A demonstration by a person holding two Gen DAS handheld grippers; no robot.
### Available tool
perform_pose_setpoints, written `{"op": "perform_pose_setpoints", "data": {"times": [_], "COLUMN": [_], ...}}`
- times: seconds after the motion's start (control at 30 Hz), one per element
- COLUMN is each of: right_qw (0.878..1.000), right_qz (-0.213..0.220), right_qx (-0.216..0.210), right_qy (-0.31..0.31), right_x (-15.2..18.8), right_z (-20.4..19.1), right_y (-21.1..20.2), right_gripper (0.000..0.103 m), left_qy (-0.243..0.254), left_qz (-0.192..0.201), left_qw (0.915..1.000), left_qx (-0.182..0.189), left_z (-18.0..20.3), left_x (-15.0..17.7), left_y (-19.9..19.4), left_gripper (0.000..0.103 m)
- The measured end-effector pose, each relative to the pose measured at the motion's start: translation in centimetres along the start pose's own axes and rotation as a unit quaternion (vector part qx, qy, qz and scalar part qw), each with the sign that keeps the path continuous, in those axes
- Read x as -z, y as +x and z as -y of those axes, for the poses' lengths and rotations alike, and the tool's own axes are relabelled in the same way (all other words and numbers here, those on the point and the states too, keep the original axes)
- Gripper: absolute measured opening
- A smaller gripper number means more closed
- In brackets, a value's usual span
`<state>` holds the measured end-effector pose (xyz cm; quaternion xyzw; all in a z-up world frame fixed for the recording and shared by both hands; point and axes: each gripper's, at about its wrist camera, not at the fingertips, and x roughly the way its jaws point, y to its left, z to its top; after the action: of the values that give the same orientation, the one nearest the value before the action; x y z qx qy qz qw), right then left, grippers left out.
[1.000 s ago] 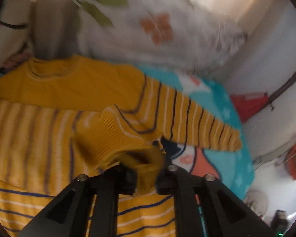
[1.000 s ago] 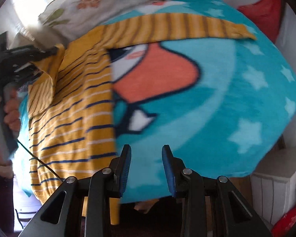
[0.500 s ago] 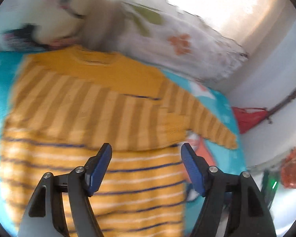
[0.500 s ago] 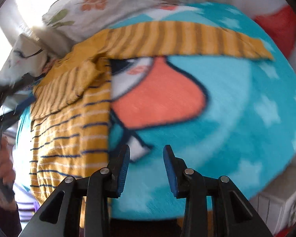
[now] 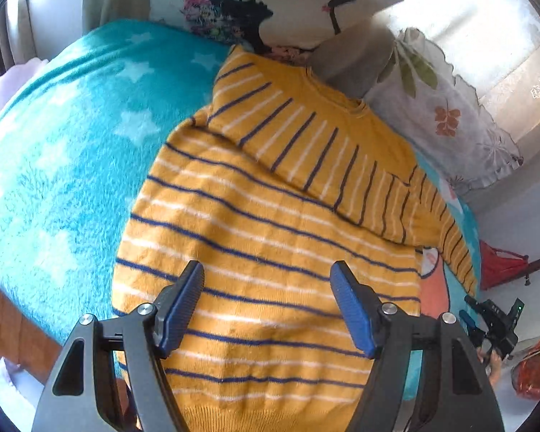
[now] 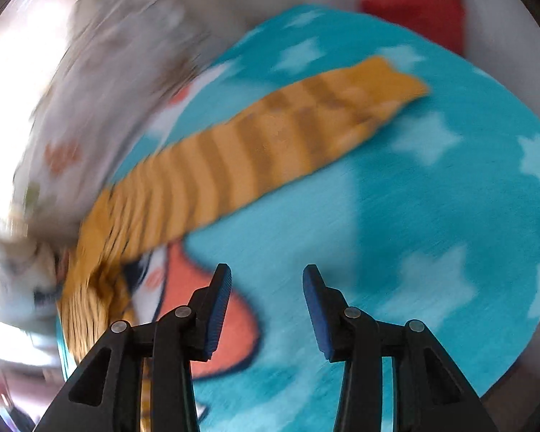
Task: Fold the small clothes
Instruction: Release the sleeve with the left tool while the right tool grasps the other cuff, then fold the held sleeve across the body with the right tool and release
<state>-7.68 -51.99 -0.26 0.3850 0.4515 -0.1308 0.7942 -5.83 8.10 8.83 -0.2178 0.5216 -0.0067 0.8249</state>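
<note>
My left gripper (image 5: 266,304) hovered above the yellow striped sweater (image 5: 270,223), fingers spread wide, holding nothing. Sweater lay flat on the turquoise star blanket (image 5: 64,151), one sleeve folded across its chest. My right gripper (image 6: 266,309) hung over bare blanket, fingers apart and empty, pointing toward the outstretched sleeve (image 6: 270,144); that view was blurred.

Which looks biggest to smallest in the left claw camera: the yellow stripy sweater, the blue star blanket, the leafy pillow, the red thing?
1. Yellow striped sweater, though it lies nearest the camera.
2. Blue star blanket, close behind; partly hidden under the sweater.
3. Leaf-print pillow.
4. Red thing, smallest, at the far edge.
</note>
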Motion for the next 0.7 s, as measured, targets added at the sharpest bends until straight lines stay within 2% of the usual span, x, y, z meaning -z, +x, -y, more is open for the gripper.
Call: {"op": "perform_pose_setpoints", "data": {"times": [0.1,0.17,0.27,0.33,0.37,0.4,0.43,0.47,0.57,0.67,0.7], "right_qw": [0.999,0.997,0.991,0.983,0.98,0.979,0.979,0.98,0.987,0.99,0.989], "right_qz": [0.014,0.03,0.046,0.056,0.057,0.053,0.046,0.041,0.05,0.061,0.066], "right_qx": [-0.026,-0.029,-0.036,-0.065,-0.071,-0.073,-0.074,-0.077,-0.073,-0.109,-0.126], "right_qy": [0.043,0.066,0.121,0.163,0.175,0.184,0.184,0.179,0.136,0.072,0.042], "right_x": [-1.8,-3.4,-6.0,-7.7,-8.4,-9.0,-9.7,-10.1,-10.9,-10.5,-10.1], "right_z": [1.8,2.6,4.6,6.2,6.6,6.7,6.7,6.3,3.5,-1.9,-4.7], "right_y": [0.2,0.3,1.3,2.0,2.2,2.5,2.8,2.9,1.4,-1.5,-2.6], "right_gripper": [0.045,0.052,0.057,0.056,0.054,0.044,0.022,0.012,0.01,0.01,0.01], "left_qy": [0.016,0.025,0.04,0.047,0.05,0.05,0.048,0.045,0.036,0.022,0.019], "left_qz": [-0.012,-0.019,-0.025,-0.029,-0.031,-0.032,-0.033,-0.033,-0.028,-0.019,-0.017], "left_qw": [0.9998,0.9995,0.9989,0.9985,0.9982,0.9982,0.9982,0.9984,0.9989,0.9996,0.9997], "left_qx": [-0.001,0.001,0.001,-0.005,-0.009,-0.01,-0.01,-0.009,-0.009,0.002,0.007], "left_z": [0.6,1.2,2.0,2.2,2.2,2.1,2.0,1.7,0.4,-1.4,-2.0], "left_x": [0.4,0.6,1.1,1.3,1.4,1.5,1.5,1.5,1.2,0.4,0.1], "left_y": [0.6,0.9,1.1,1.1,1.1,1.1,1.0,0.9,0.4,-0.2,-0.3], "left_gripper": [0.071,0.071,0.071,0.071,0.071,0.071,0.071,0.071,0.071,0.071,0.071]}}
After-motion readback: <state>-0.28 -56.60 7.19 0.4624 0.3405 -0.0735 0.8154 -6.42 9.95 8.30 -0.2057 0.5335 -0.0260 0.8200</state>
